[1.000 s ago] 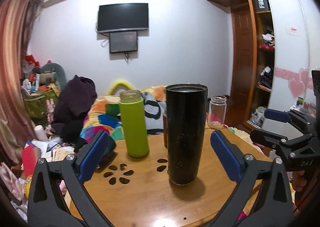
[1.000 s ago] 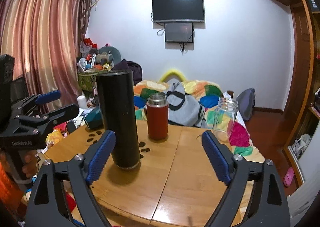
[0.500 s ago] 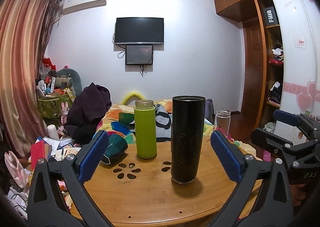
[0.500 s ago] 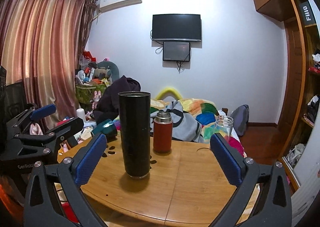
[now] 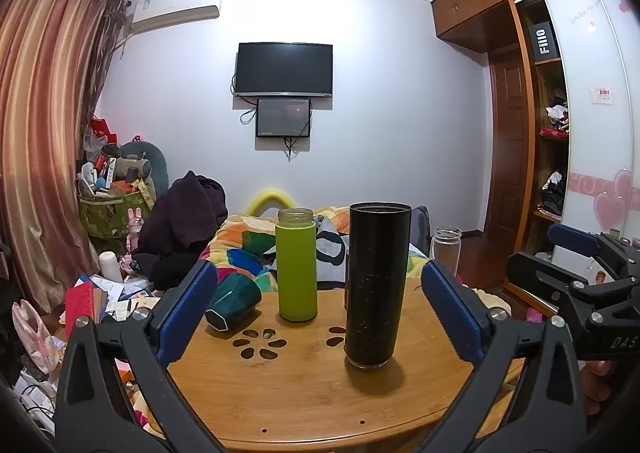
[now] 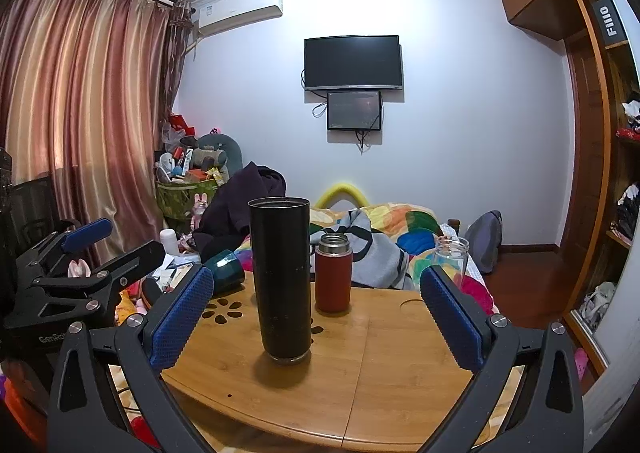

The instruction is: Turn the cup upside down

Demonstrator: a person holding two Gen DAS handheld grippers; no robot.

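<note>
Leftmost on the round wooden table (image 5: pixel 304 405), as seen from the left wrist view, a dark green cup (image 5: pixel 234 303) lies on its side near the far-left edge, its base turned toward the camera. Next comes a lime-green bottle (image 5: pixel 297 265), upright and uncapped, then the tall black tumbler (image 5: pixel 377 285), which stands upright with its open mouth upward and its long axis vertical; this is judged to be the cup to be flipped. A clear glass jar (image 5: pixel 446 249) stands at the far right edge.

The left gripper (image 5: pixel 320 309) has its blue pads spread wide and holds nothing; the tumbler sits ahead of it, right of the midline and clear of both pads. At the right margin of this view the other tool appears, also unladen.

From the right wrist view the order runs: green cup (image 6: pixel 224 273), black tumbler (image 6: pixel 282 281), a red flask (image 6: pixel 333 275) just behind and to its right, glass jar (image 6: pixel 452 257). The right gripper (image 6: pixel 316 317) is likewise fully spread and empty, with the tumbler ahead and left of its midline.

Neither tool touches the tumbler, and it stands between their two lines of approach. Either could reach it; a side-on clasp across the vertical wall, followed by a half-turn of the wrist, would suit inversion. Being tall and narrow-based, it may topple if nudged.
</note>
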